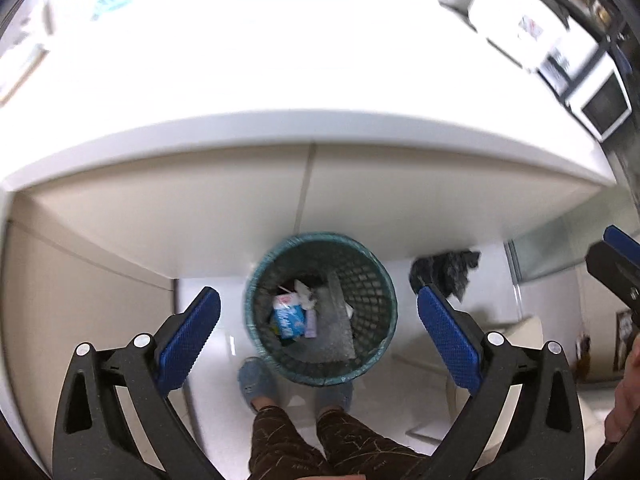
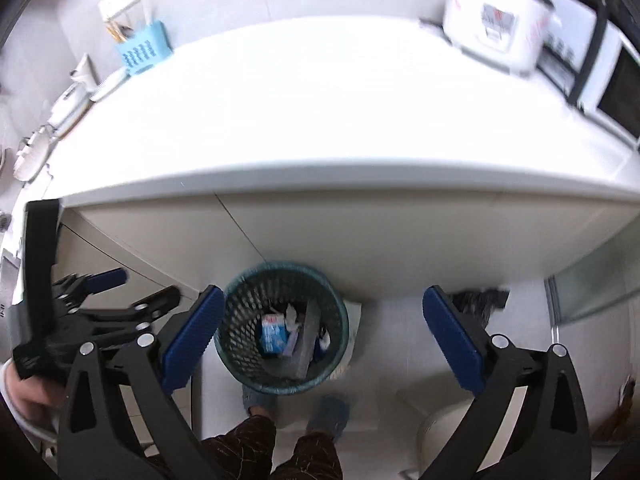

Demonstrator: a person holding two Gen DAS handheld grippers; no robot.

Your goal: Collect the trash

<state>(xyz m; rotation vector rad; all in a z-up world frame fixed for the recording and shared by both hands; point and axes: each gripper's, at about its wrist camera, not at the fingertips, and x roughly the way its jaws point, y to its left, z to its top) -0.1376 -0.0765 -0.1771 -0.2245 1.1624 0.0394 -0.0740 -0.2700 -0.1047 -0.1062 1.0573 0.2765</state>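
Both tools are spread wide with nothing between their blue pads. From my left tool (image 1: 319,330) I look straight down into the round teal mesh wastebasket (image 1: 256,312) standing on the pale floor (image 1: 216,344), just in front of the white table (image 1: 280,136) whose edge curves across the upper half of the view. Inside the basket lie a blue-and-white carton (image 1: 289,317), some crumpled white paper (image 1: 304,292) and a flat grey strip (image 1: 340,320) leaning against the inner wall. My right tool (image 2: 324,334) hangs over the same basket, which sits between its pads and a little to the left side of that view. Two feet in blue slippers (image 1: 254,376) stand touching or just beside the basket's near rim, with dark patterned trouser legs (image 1: 280,436) above them. A dark crumpled heap (image 1: 448,272) lies on the floor under the table edge, to the right of the basket. On the table I see a light blue perforated holder (image 2: 140,50) near the wall, a white rice cooker (image 2: 492,20) at the far right, and a white microwave (image 2: 616,92) beside it
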